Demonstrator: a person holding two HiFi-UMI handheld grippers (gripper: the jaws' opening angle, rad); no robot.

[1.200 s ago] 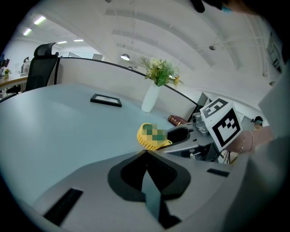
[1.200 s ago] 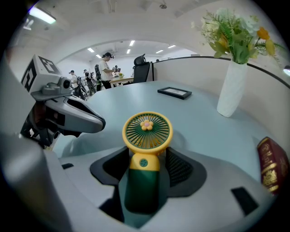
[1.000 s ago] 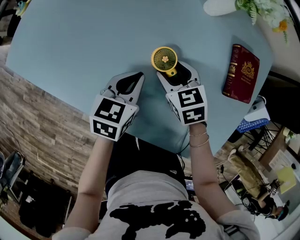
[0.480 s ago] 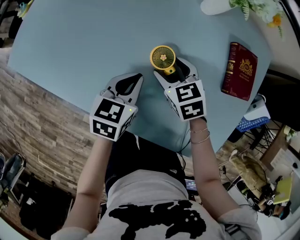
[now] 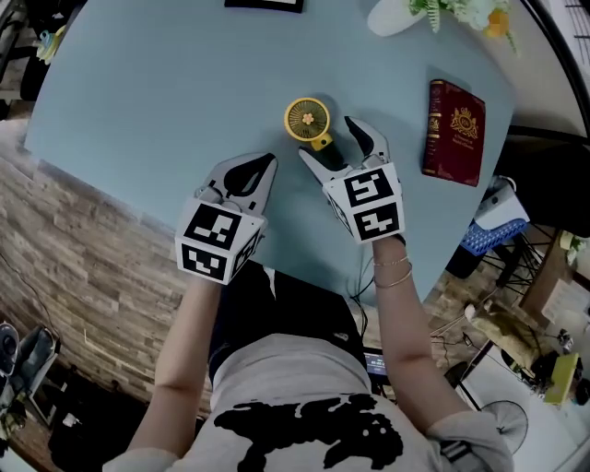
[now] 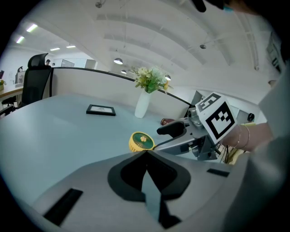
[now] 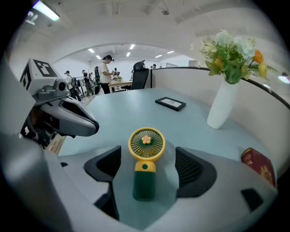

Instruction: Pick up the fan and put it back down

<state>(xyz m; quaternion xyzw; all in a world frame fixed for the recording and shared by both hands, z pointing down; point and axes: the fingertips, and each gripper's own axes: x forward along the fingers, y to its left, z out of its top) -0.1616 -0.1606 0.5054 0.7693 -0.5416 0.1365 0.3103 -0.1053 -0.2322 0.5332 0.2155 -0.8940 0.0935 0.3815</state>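
Note:
A small fan (image 5: 307, 121) with a round yellow head and a dark green handle lies flat, face up, on the pale blue table (image 5: 166, 101). My right gripper (image 5: 324, 137) is open around the handle. Its jaws have just been opening, and each pad stands clear of the handle. In the right gripper view the fan (image 7: 146, 156) lies between the two black pads (image 7: 191, 168), touching neither, with the gripper (image 7: 147, 168) straddling it. My left gripper (image 5: 268, 159) is shut and holds nothing, a short way left of the fan. Its tips (image 6: 146, 152) meet in the left gripper view.
A dark red booklet (image 5: 454, 132) lies to the right of the fan. A white vase with flowers (image 5: 396, 17) and a flat black frame (image 5: 265, 4) sit at the far side. The table's near edge runs just under both grippers, with a wooden floor (image 5: 83, 267) to the left.
The right gripper's jaws have spread apart from the fan's handle and the gripper has lifted a little. The fan stays lying on the table. The left gripper has risen slightly, still shut.

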